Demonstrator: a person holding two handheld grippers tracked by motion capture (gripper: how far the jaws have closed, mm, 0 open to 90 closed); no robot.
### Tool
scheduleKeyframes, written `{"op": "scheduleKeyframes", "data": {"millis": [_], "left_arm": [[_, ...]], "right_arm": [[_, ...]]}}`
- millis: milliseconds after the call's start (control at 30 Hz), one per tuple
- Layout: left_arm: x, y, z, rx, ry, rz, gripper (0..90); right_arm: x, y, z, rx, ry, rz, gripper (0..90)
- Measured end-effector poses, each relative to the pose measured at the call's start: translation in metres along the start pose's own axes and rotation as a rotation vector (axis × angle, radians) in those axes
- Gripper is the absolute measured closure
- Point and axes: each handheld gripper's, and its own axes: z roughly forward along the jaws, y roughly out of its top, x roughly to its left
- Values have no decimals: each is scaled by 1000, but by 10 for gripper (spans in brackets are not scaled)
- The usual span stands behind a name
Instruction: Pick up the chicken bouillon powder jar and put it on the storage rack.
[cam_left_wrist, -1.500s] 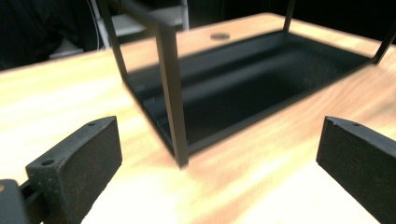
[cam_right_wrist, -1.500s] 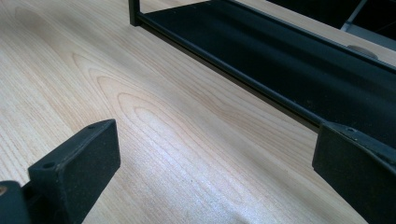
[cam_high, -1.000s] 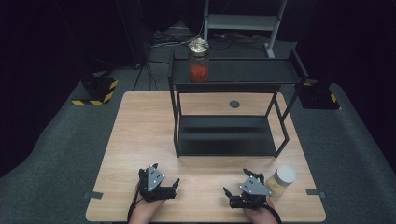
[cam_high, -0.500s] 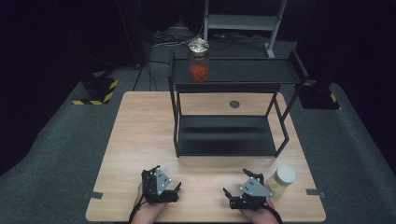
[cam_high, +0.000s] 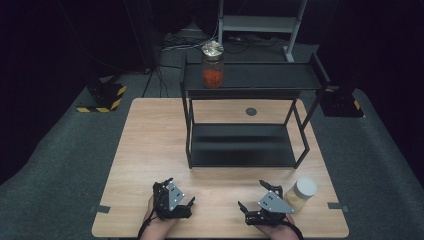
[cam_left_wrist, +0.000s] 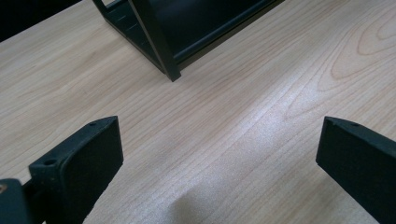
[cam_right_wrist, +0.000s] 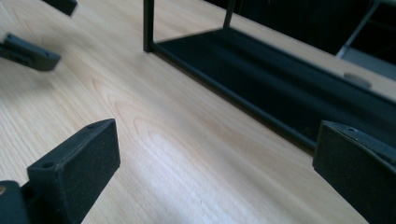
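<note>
High view: left tongs (cam_high: 182, 196) shifted slightly right since earlier; both tongs spread, right tongs (cam_high: 256, 196) beside jar (cam_high: 301, 193).

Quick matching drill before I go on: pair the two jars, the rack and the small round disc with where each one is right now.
1. clear glass jar with red contents and metal lid
2. pale cream jar with white lid
3. black metal two-tier rack
4. small dark round disc

a. on the light wooden table, behind the rack
b. on the rack's top shelf
c. beside the right claw
d. standing mid-table

Pairs: 1-b, 2-c, 3-d, 4-a
</note>
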Motion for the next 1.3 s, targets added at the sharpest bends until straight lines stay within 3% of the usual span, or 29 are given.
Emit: {"op": "scheduleKeyframes", "data": {"millis": [167,500,833,1300], "left_arm": [[0,-1,-1,-7,3,-11,9],[-3,1,0,4,2,29,9],[-3,1,0,7,-2,37,9],[-1,1,0,4,-13,45,9]], "right_arm": [[-2,4,-6,-23,8,23,5],[-3,14,-23,-73,11,26,0],[-9,18,-37,-99,2,33,0],[-21,17,-65,-134,-68,55,0]]}}
